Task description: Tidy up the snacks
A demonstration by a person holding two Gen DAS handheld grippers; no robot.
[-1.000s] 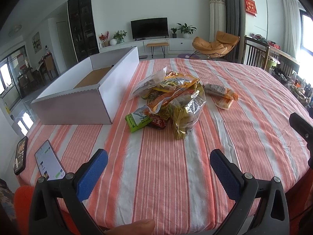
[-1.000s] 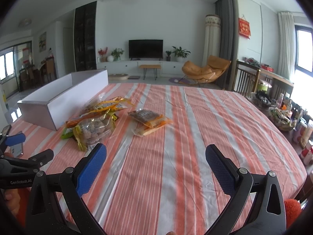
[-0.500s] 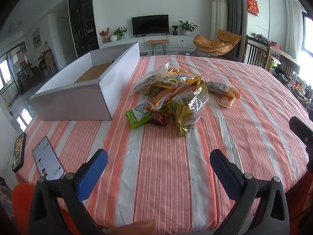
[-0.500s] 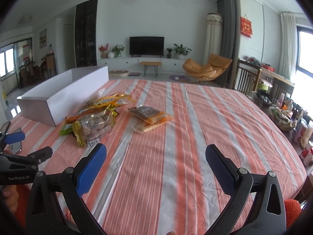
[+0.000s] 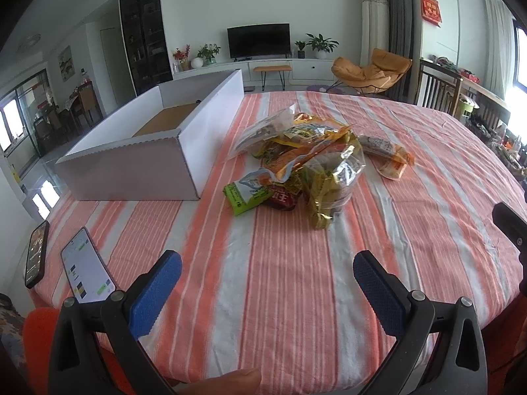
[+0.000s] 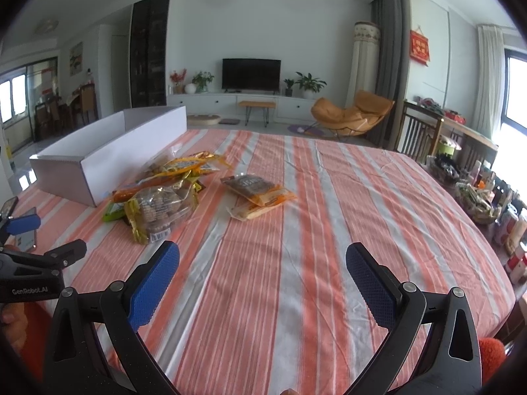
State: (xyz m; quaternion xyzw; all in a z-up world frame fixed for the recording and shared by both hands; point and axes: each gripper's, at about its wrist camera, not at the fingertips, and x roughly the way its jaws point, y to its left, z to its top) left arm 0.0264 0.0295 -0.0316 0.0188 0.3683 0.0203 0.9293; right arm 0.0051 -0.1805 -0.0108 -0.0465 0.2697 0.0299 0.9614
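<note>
A heap of snack packets (image 5: 303,161) lies mid-table on the orange-and-white striped cloth; it includes a green packet (image 5: 245,196) and a clear bag with gold trim (image 5: 332,181). Two more packets (image 5: 385,154) lie just right of the heap. An open white cardboard box (image 5: 148,158) stands to its left. My left gripper (image 5: 266,283) is open and holds nothing, near the front edge, well short of the heap. My right gripper (image 6: 262,275) is open too, with the heap (image 6: 164,194) ahead to its left and the two packets (image 6: 258,194) straight ahead.
Two phones (image 5: 87,265) lie near the table's front left edge. The left gripper's body (image 6: 36,270) shows at the left of the right wrist view. Baskets and bottles (image 6: 484,197) crowd a side surface beyond the table's right edge.
Both grippers have moved forward toward the snacks, so the heap and the box look nearer. Both stay open.
</note>
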